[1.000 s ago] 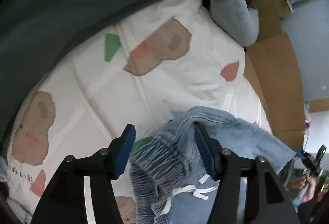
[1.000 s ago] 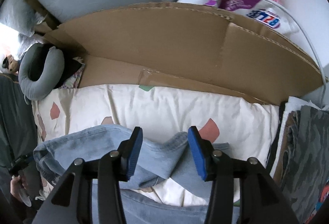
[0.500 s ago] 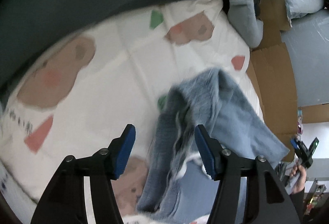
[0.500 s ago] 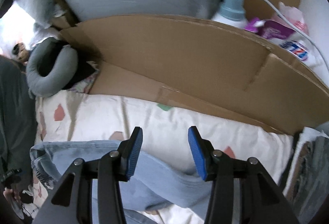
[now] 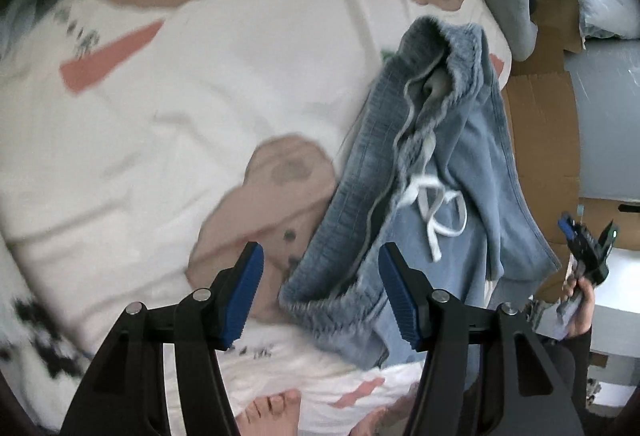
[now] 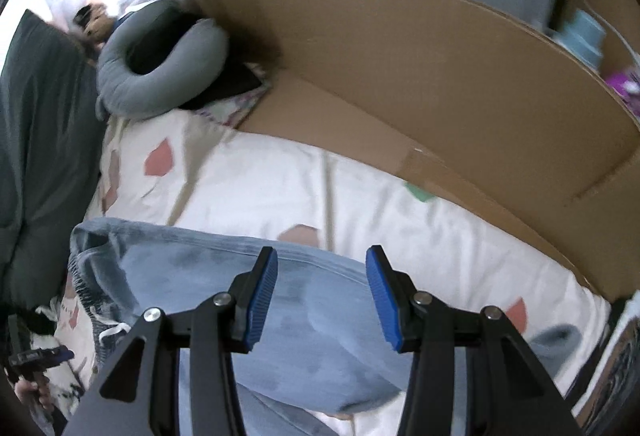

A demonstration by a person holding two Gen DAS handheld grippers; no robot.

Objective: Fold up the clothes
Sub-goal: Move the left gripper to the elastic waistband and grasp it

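Light blue pants (image 5: 452, 172) with a gathered waistband and a white drawstring (image 5: 436, 212) lie rumpled on a white patterned quilt (image 5: 200, 108). My left gripper (image 5: 320, 276) hangs open above the near waistband corner. The fabric shows between the blue pads (image 5: 248, 292) but neither pad presses it. In the right wrist view one pants leg (image 6: 208, 276) stretches across the quilt (image 6: 360, 196). My right gripper (image 6: 322, 272) stands open over it, gripping nothing. A hand holds the right gripper (image 5: 588, 248) at the left view's edge, and the left gripper (image 6: 36, 356) shows low in the right view.
Brown cardboard (image 6: 420, 76) walls the quilt's far side. A grey neck pillow (image 6: 160, 76) lies at its end, next to a dark green cushion (image 6: 40, 116). A bottle (image 6: 584, 36) stands behind the cardboard. Bare toes (image 5: 276, 412) show at the quilt's near edge.
Both grippers swept sideways over the quilt and rolled. The bunched waistband that sat between the left fingers now lies spread out, only its corner between them. The right gripper now hangs over the pants leg.
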